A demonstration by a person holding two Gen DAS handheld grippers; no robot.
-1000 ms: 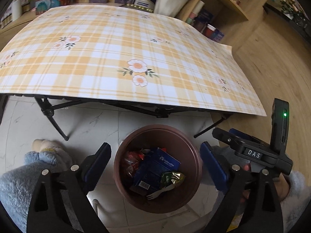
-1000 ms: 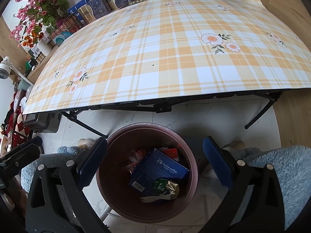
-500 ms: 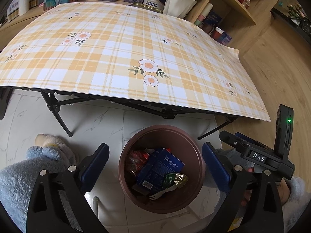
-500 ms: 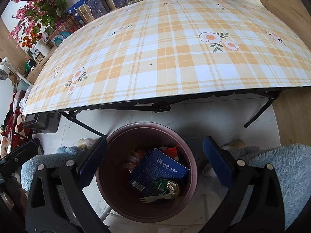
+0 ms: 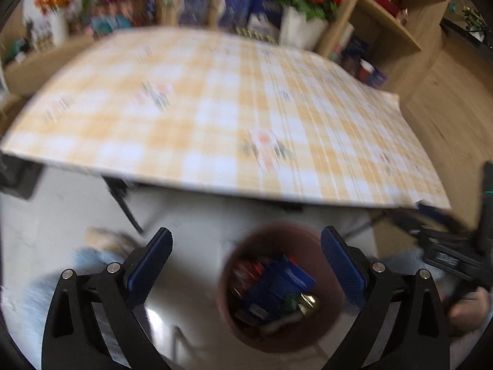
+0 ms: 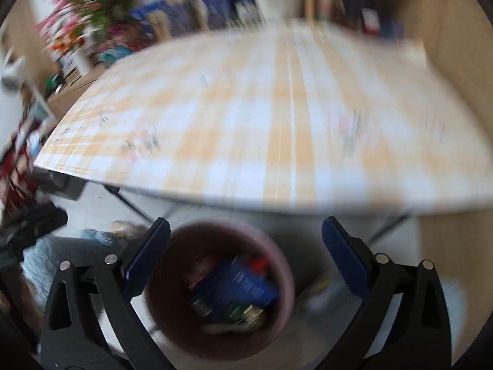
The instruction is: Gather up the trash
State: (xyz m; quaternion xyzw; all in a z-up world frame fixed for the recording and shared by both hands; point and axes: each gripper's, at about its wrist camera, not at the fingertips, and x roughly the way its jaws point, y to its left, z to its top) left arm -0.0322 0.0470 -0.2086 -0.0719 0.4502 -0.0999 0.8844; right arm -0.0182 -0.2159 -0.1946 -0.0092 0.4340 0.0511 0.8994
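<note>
Both grippers are held above the floor in front of the table (image 5: 215,117), pointed forward and down, and both views are smeared by motion blur. The left gripper (image 5: 245,265) is spread wide, nothing being held or touched between its blue pads (image 5: 151,265). The right gripper (image 6: 245,262) is likewise wide apart and empty; in the left view its black body is seen at the far right, gripped by a hand (image 5: 468,308). The brown bin (image 5: 280,296) stands on the pale floor below the table's near edge. In the left view it lies toward the right finger, partly overlapped by it; in the right view the bin (image 6: 218,289) lies toward the left finger. Trash is seen inside the bin: a blue box (image 6: 237,286), something red (image 5: 246,274) and a green-gold wrapper (image 5: 300,300), though details are blurred. The tablecloth is yellow plaid, with nothing discernible on it.
</note>
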